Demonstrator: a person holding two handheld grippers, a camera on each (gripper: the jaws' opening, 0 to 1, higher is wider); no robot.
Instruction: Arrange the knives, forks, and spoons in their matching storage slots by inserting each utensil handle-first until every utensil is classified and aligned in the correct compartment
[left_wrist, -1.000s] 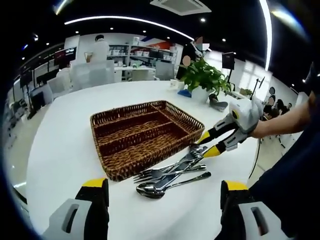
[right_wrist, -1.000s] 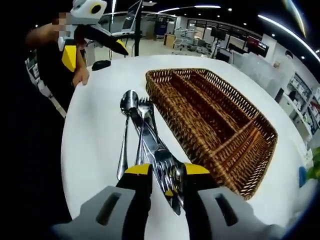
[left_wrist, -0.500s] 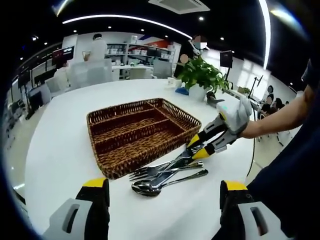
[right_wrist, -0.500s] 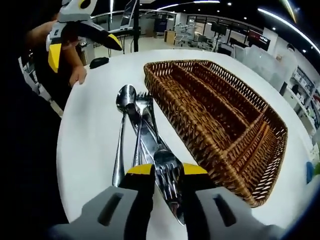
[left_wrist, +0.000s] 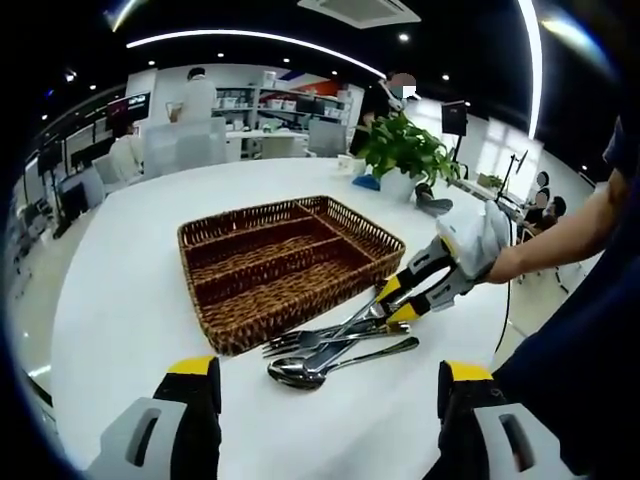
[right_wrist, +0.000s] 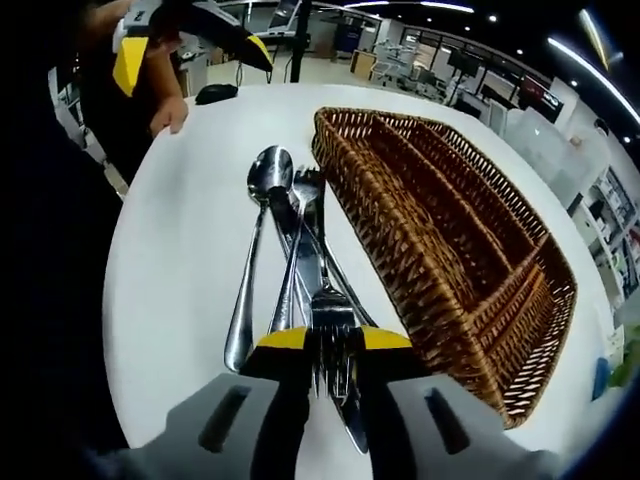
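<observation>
Steel cutlery (right_wrist: 300, 260) is lying heaped on the white table (right_wrist: 180, 230), just ahead of the right claw (right_wrist: 326, 340), beside the empty wicker tray (right_wrist: 450, 230). A fork (right_wrist: 331, 310) is being pinched at its tines by that claw. Stiff, light and slippery, it is probably better gripped mid-handle. The left claw (left_wrist: 325, 385) is being held released, short of the heap.

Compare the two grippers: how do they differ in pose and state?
The right gripper has its jaws close together around the fork in the cutlery pile; the left gripper has its jaws wide apart with nothing between them. The right gripper sits down at the pile, while the left is short of it. Both have yellow-tipped black jaws.
</observation>
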